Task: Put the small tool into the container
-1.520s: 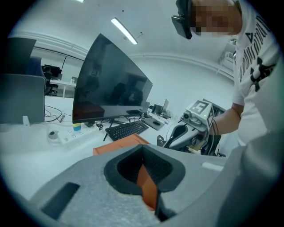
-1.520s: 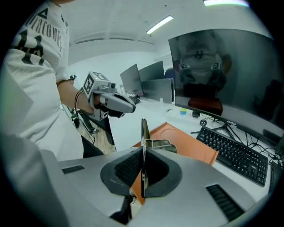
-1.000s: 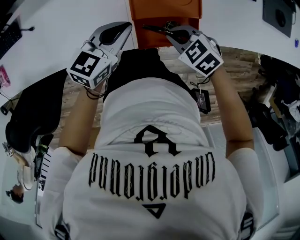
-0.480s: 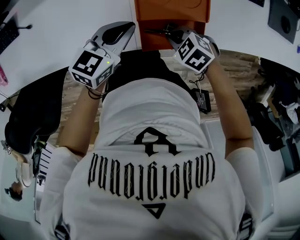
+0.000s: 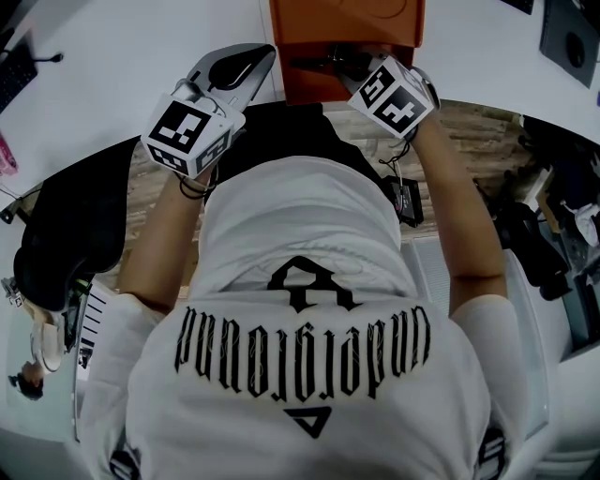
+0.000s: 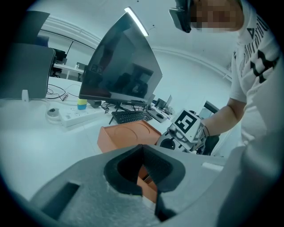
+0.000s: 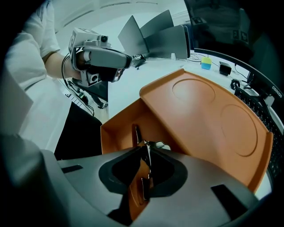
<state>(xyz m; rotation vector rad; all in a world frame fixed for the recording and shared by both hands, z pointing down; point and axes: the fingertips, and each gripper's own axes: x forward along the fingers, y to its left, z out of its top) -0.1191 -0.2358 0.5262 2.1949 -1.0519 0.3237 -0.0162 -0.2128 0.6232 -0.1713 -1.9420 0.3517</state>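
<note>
My right gripper pinches the small tool, which juts toward 12 o'clock from it, long axis along the jaws, over the open container, so I judge lowering comes next; my left gripper, closed and empty, is farther off.

Steep overhead view; container in all views.
</note>
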